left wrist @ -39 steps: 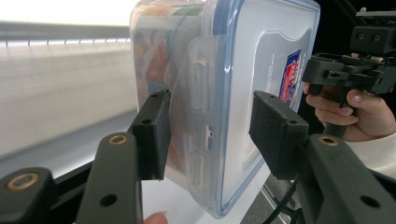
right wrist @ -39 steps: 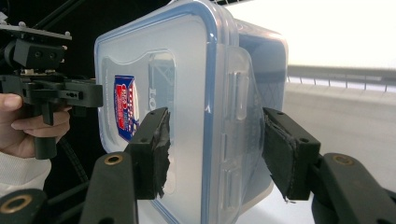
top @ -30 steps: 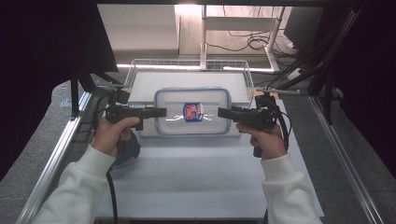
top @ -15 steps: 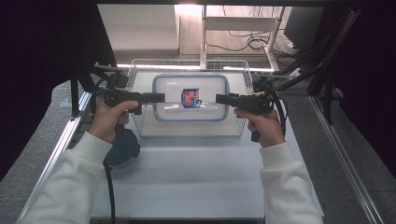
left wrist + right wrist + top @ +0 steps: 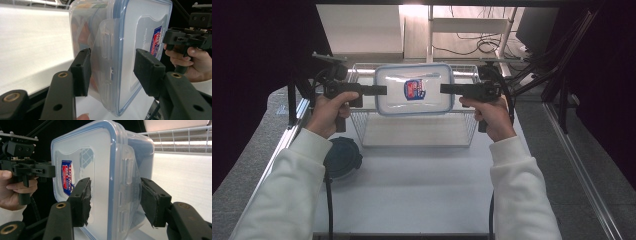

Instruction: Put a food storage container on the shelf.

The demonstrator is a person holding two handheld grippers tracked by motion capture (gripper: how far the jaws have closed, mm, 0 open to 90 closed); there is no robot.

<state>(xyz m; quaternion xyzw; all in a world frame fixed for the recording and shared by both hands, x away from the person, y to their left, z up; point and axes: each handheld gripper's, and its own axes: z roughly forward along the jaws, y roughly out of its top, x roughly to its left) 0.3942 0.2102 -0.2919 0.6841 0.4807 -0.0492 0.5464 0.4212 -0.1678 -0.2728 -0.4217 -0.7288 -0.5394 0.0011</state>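
A clear plastic container (image 5: 414,90) with a blue-rimmed lid and a red-and-blue sticker hangs in the air over a wire basket (image 5: 362,131). My left gripper (image 5: 381,90) clamps its left end and my right gripper (image 5: 446,89) its right end. In the left gripper view the container (image 5: 120,45) stands on edge between my left gripper (image 5: 113,66) jaws, one pad on the body, one on the lid. In the right gripper view my right gripper (image 5: 116,195) grips the container (image 5: 100,165) across the latch the same way. Coloured contents show faintly through the wall.
The wire basket stands on the white table (image 5: 422,195), toward its back. A dark round lid (image 5: 343,157) lies on the table by the person's left sleeve. Metal rails (image 5: 287,140) run along both table sides. A frame and cables stand behind.
Both hands have carried the container upward and farther from the person, from low at the basket's near part to above its far part. The grips look unchanged.
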